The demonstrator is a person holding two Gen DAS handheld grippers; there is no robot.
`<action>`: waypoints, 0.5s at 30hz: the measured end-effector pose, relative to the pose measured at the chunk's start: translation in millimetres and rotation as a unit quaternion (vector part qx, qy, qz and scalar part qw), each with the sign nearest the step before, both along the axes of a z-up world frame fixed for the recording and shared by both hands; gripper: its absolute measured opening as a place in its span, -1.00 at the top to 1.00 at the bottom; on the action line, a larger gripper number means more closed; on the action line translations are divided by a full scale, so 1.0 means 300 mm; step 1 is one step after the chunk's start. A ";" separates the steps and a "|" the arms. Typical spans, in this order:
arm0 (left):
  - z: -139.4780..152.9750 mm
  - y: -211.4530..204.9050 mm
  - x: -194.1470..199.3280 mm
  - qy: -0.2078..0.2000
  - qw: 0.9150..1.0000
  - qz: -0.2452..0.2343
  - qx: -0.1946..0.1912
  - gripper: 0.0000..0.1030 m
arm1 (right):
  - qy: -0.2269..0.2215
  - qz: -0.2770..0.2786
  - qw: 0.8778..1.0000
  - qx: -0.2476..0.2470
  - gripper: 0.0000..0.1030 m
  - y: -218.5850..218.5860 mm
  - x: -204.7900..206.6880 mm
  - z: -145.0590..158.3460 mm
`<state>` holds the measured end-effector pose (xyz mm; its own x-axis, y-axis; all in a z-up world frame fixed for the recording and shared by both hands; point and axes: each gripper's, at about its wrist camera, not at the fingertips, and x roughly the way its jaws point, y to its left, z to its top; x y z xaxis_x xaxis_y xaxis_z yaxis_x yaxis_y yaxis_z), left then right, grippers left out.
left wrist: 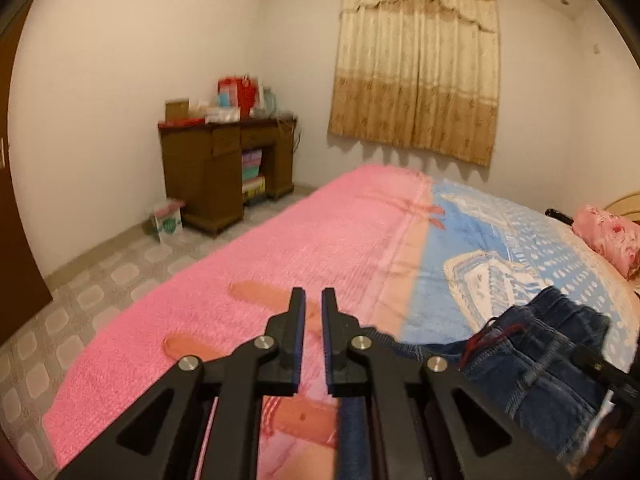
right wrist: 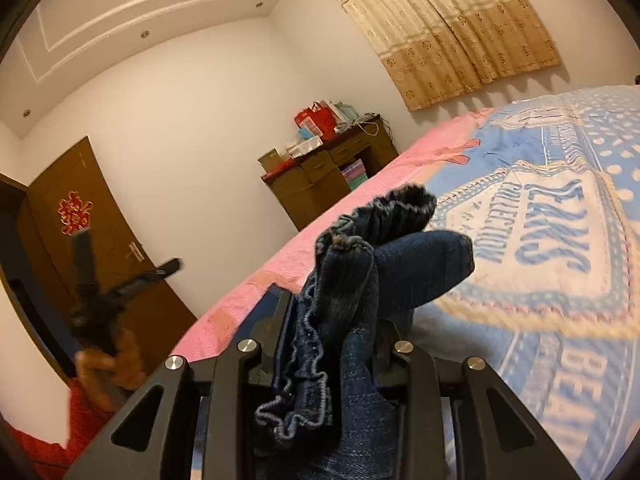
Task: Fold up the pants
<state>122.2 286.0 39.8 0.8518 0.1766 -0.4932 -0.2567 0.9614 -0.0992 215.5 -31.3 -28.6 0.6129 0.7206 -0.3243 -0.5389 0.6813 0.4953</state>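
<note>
Dark blue denim pants (left wrist: 536, 356) lie bunched at the near right of the bed, partly under my left gripper. My left gripper (left wrist: 314, 340) hovers over the pink blanket, its jaws a narrow gap apart with nothing between them. In the right wrist view my right gripper (right wrist: 332, 320) is shut on a bunch of the pants (right wrist: 360, 280), waistband and a leg piled over the fingers and hiding the tips. The left gripper (right wrist: 120, 280) shows blurred at the left there, held in a hand.
The bed carries a pink blanket (left wrist: 280, 260) and a blue patterned blanket (left wrist: 500, 240). A pink pillow (left wrist: 608, 236) lies at the far right. A brown desk (left wrist: 228, 168) with boxes stands in the corner. A curtain (left wrist: 416, 60) hangs behind; a brown door (right wrist: 92, 240) is left.
</note>
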 end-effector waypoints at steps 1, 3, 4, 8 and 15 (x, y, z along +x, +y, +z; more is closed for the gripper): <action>-0.011 0.003 0.003 0.009 1.000 -0.002 -0.003 0.82 | 0.011 -0.005 1.000 -0.005 0.39 -0.006 0.019 -0.013; -0.069 -0.006 0.009 0.041 0.999 -0.014 -0.005 0.69 | 0.037 -0.015 0.999 -0.004 0.39 -0.039 0.031 -0.051; -0.107 -0.015 0.019 0.062 0.998 -0.024 -0.012 0.49 | 0.045 -0.020 0.999 -0.008 0.39 -0.057 0.026 -0.064; -0.227 -0.052 0.053 0.110 0.989 -0.065 -0.069 -0.30 | 0.070 -0.033 0.997 -0.024 0.39 -0.115 -0.030 -0.106; -0.372 -0.142 0.114 0.169 0.962 -0.148 -0.154 -0.59 | 0.118 -0.048 0.992 0.016 0.39 -0.197 -0.046 -0.215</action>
